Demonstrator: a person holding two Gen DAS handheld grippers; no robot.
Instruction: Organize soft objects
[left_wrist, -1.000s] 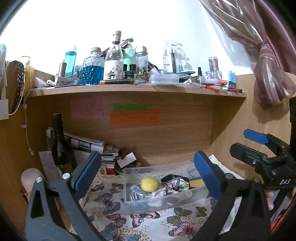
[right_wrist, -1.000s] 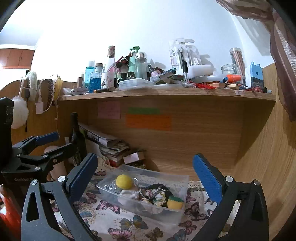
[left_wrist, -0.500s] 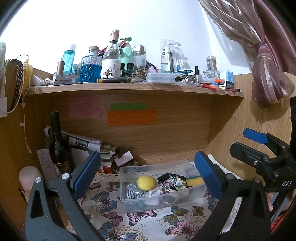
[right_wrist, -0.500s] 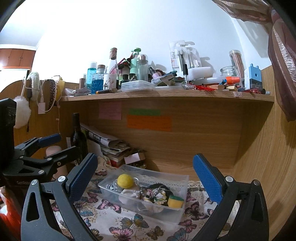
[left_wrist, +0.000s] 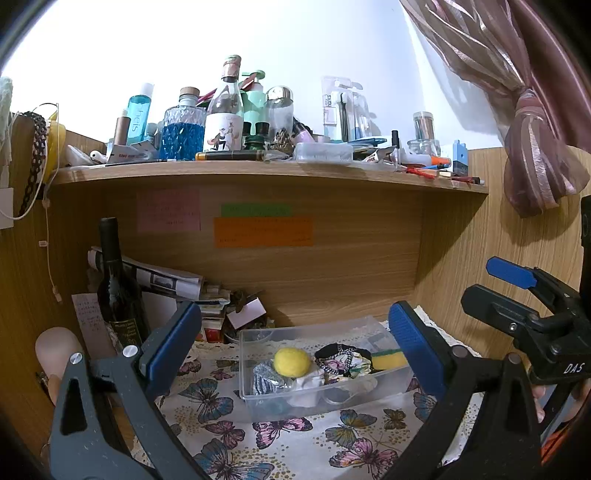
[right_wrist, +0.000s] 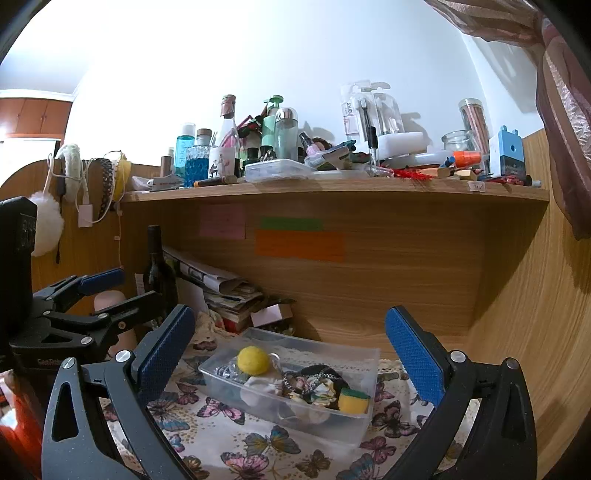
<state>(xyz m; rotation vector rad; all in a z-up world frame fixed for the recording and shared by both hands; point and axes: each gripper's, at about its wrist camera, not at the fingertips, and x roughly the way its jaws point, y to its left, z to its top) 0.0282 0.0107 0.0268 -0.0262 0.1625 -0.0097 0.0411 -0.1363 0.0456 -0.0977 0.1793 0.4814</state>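
A clear plastic bin (left_wrist: 332, 400) (right_wrist: 364, 369) stands on a butterfly-print cloth (left_wrist: 236, 439) (right_wrist: 236, 443) in a wooden desk nook. In it lie a yellow ball (left_wrist: 291, 362) (right_wrist: 253, 361), a patterned scrunchie (left_wrist: 341, 360) (right_wrist: 317, 387), a yellow-green sponge (left_wrist: 386, 360) (right_wrist: 354, 400), a white cloth (left_wrist: 306, 384) and a silvery piece (left_wrist: 264, 376). My left gripper (left_wrist: 295, 350) is open and empty, held back in front of the bin. My right gripper (right_wrist: 291, 354) is open and empty, also short of the bin; it shows at the right of the left wrist view (left_wrist: 517, 295).
A dark wine bottle (left_wrist: 118, 291) (right_wrist: 159, 273) and stacked papers (left_wrist: 155, 277) (right_wrist: 221, 291) stand at the back left. The shelf (left_wrist: 258, 171) (right_wrist: 332, 188) above is crowded with bottles and stationery. Wooden walls close the nook at the back and right. A curtain (left_wrist: 535, 147) hangs right.
Both grippers have drifted slightly; the bin sits a little lower and more central in the views. Both stay open and empty.
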